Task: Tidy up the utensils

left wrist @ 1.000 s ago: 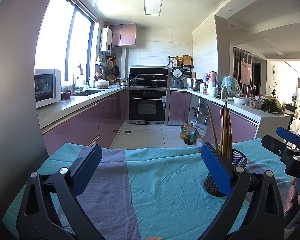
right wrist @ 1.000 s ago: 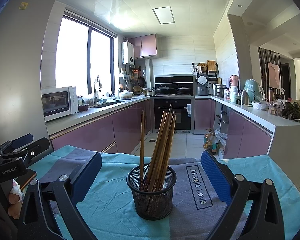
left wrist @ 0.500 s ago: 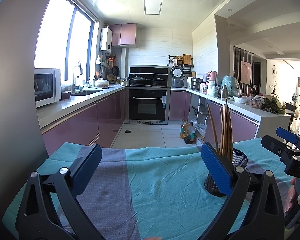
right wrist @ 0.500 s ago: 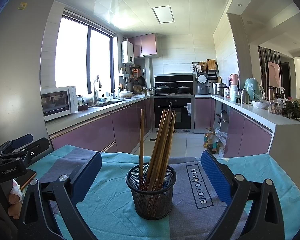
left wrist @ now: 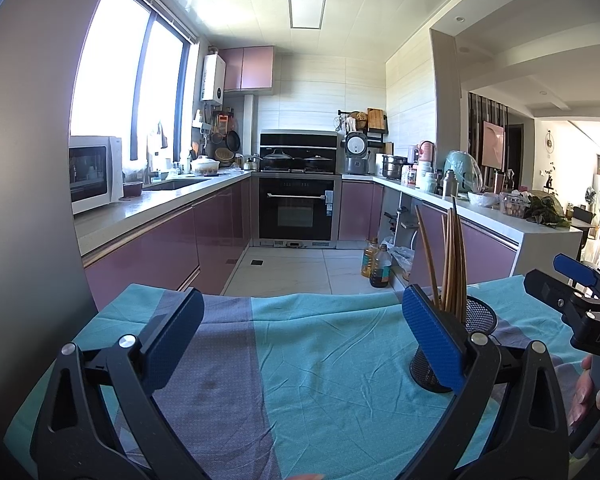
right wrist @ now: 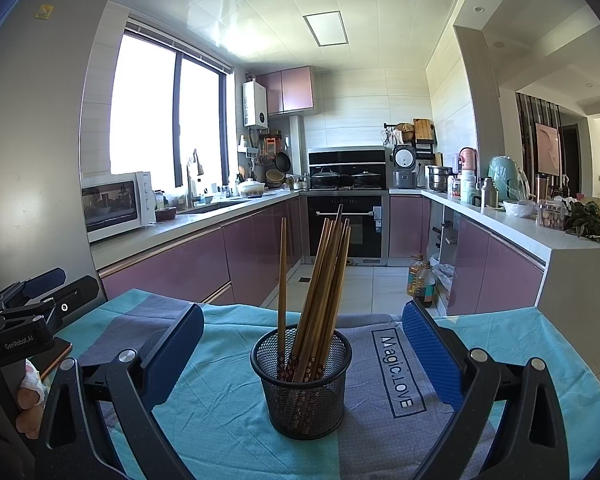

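- At twelve o'clock from the right gripper (right wrist: 302, 354), wooden chopsticks (right wrist: 320, 280) stand in a mesh holder (right wrist: 302, 384) on the teal cloth (right wrist: 220, 396).
- Both grippers are spread, empty; left gripper (left wrist: 300, 340).
- Chopsticks look light, stiff, slick; pinch upper shafts.

Black wire-mesh cup (right wrist: 302, 384) stands upright on teal-and-grey striped cloth (right wrist: 220, 400) covering the table, w/ a bundle of brown wooden chopsticks (right wrist: 320, 292) standing in it; one stick apart at the left, rest leaning right. Printed "Magic.LOVE" label (right wrist: 398, 372) lies on cloth just right of cup. Right gripper (right wrist: 300, 352) faces cup, fingers either side of it, not touching. Left gripper (left wrist: 300, 340) is left of cup, over bare cloth; cup sits behind its right finger (left wrist: 432, 344). Beyond table edge: kitchen floor, built-in black oven (right wrist: 346, 226) at far wall, white microwave (right wrist: 116, 204) on left counter, two oil bottles (right wrist: 420, 280) on floor at right.
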A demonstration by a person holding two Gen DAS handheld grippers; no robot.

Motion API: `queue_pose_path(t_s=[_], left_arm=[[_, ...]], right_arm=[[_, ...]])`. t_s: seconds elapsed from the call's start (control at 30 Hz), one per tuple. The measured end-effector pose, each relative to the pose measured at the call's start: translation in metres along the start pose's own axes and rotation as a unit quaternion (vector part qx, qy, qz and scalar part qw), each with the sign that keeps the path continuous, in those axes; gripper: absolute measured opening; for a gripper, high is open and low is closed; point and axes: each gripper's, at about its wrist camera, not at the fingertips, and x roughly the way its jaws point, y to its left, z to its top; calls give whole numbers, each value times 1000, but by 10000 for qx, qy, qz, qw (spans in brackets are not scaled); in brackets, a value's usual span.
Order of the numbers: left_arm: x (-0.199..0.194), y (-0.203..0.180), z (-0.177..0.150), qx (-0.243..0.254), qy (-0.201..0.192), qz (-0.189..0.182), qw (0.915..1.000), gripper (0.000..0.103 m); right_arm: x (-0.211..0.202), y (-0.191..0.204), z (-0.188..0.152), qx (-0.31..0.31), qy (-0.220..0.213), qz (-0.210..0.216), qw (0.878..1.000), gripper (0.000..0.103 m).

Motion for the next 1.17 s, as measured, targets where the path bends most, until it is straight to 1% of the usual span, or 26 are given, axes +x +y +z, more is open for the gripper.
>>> queue_pose_path(t_s=[0.7, 0.87, 0.97, 1.07, 1.17], left_arm=[[1, -3, -3, 4, -9, -22, 10000, 97], [3, -5, -6, 70, -26, -45, 10000, 97], [7, -4, -7, 48, 87, -58, 9999, 97], [16, 5, -10, -92, 302, -40, 9995, 97], [26, 11, -15, -124, 514, -34, 9986, 97]], right_arm=[[1, 0, -1, 11, 0, -11, 10000, 96], [1, 0, -1, 7, 1, -10, 10000, 96], [2, -3, -4, -28, 80, -54, 9999, 96], [6, -14, -9, -26, 235, -207, 9995, 96], [16, -36, -18, 7, 580, -429, 9974, 96]])
